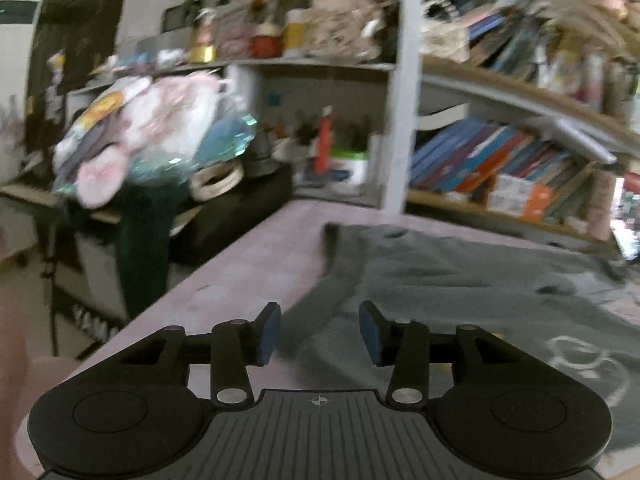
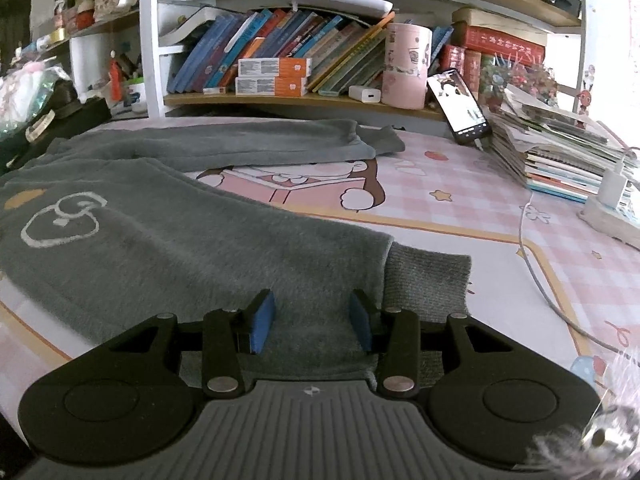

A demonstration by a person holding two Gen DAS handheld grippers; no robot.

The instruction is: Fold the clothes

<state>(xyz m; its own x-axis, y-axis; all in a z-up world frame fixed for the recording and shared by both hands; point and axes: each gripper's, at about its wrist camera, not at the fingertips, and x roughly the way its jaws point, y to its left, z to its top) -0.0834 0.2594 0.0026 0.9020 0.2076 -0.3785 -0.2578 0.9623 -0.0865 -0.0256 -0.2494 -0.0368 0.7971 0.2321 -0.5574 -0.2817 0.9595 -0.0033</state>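
A grey fleece pair of trousers (image 2: 168,232) with a white outline print lies spread on the pink cartoon desk mat (image 2: 460,208). One leg runs toward me and ends in a ribbed cuff (image 2: 428,280); the other leg (image 2: 248,140) lies along the back. My right gripper (image 2: 312,322) is open just above the near leg, next to the cuff, holding nothing. In the blurred left wrist view the trousers (image 1: 460,280) lie ahead. My left gripper (image 1: 319,330) is open and empty over their waist end near the desk's left edge.
Bookshelves (image 2: 304,56) with books stand behind the desk. A phone (image 2: 460,102) leans at the back right beside a stack of papers (image 2: 560,152), a white charger (image 2: 612,188) and a cable (image 2: 536,268). Left of the desk stand cluttered shelves and a bagged bundle (image 1: 152,136).
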